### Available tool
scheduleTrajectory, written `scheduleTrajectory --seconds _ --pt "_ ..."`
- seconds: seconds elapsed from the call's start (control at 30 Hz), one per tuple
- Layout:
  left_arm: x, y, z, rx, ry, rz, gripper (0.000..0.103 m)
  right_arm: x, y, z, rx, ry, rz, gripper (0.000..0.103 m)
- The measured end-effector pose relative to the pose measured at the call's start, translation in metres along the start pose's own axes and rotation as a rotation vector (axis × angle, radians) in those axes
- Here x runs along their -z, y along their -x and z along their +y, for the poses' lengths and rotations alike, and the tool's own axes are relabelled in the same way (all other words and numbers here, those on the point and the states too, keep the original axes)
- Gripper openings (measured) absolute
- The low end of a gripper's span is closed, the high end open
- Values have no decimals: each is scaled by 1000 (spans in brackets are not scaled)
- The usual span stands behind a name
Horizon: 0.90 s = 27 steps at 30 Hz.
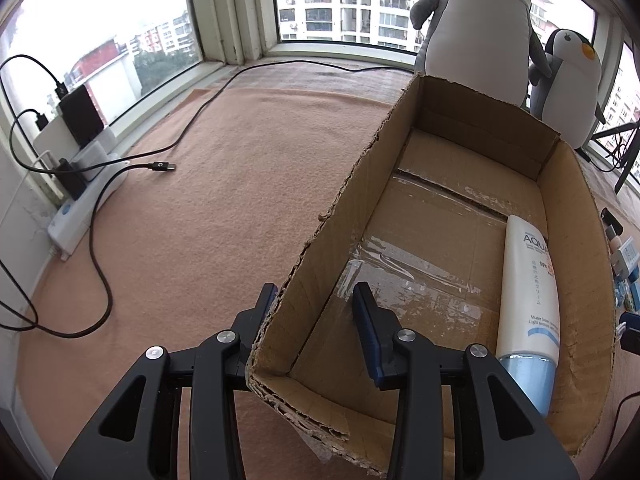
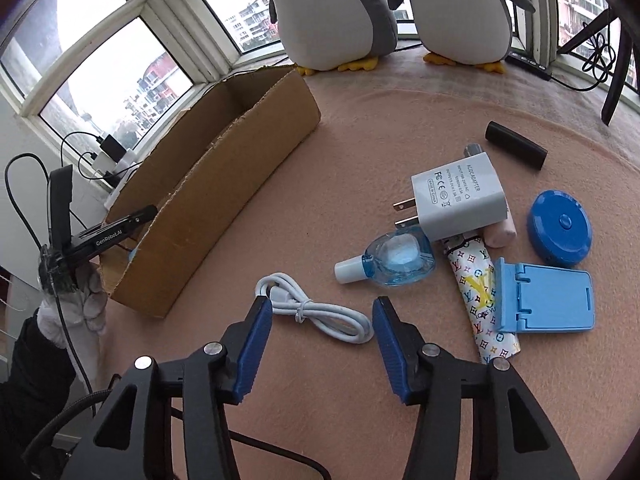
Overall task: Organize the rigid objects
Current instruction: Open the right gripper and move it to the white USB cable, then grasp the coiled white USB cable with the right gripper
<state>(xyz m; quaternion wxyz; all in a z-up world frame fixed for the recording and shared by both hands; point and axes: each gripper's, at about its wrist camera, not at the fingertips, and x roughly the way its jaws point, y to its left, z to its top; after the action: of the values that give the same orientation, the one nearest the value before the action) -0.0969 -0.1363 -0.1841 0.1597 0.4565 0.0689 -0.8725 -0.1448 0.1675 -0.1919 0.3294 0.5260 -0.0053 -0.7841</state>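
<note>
My left gripper (image 1: 316,300) is open and straddles the left wall of the cardboard box (image 1: 332,216) near its close corner, one finger outside and one inside. A white sunscreen tube (image 1: 528,292) with a pale blue cap lies inside along the right wall. My right gripper (image 2: 320,316) is open, low over a coiled white cable (image 2: 320,312) on the pink blanket. Right of the cable lie a clear blue bottle (image 2: 396,260), a white power adapter (image 2: 456,200), a patterned tube (image 2: 484,304), a blue phone stand (image 2: 548,300), a round blue tape measure (image 2: 560,232) and a black cylinder (image 2: 516,146).
Two plush penguins (image 2: 336,12) stand at the window behind the box. A power strip (image 1: 84,204) with chargers and black cables (image 1: 100,264) sits at the left edge of the blanket. A gloved hand (image 2: 80,304) holds the left gripper by the box (image 2: 224,184).
</note>
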Motion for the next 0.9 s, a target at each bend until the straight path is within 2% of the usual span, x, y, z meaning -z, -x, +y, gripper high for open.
scheduleTrajectory --seconds 0.13,0.27,0.4,0.47,0.7,0.9 --pt "0 0 0 0 -1 0 38 6 -2 17 11 79 27 39" --pt "0 0 0 -1 -1 0 38 8 -12 37 137 209 27 39" --pt "0 0 0 -1 -1 0 38 3 -21 44 165 270 36 39" --pt "0 0 0 0 0 -1 38 2 -24 46 170 291 41 35" --pt "0 0 -1 1 7 -3 38 2 -26 52 178 305 49 13" --pt "0 0 -1 2 6 -3 38 3 -12 52 151 224 7 13"
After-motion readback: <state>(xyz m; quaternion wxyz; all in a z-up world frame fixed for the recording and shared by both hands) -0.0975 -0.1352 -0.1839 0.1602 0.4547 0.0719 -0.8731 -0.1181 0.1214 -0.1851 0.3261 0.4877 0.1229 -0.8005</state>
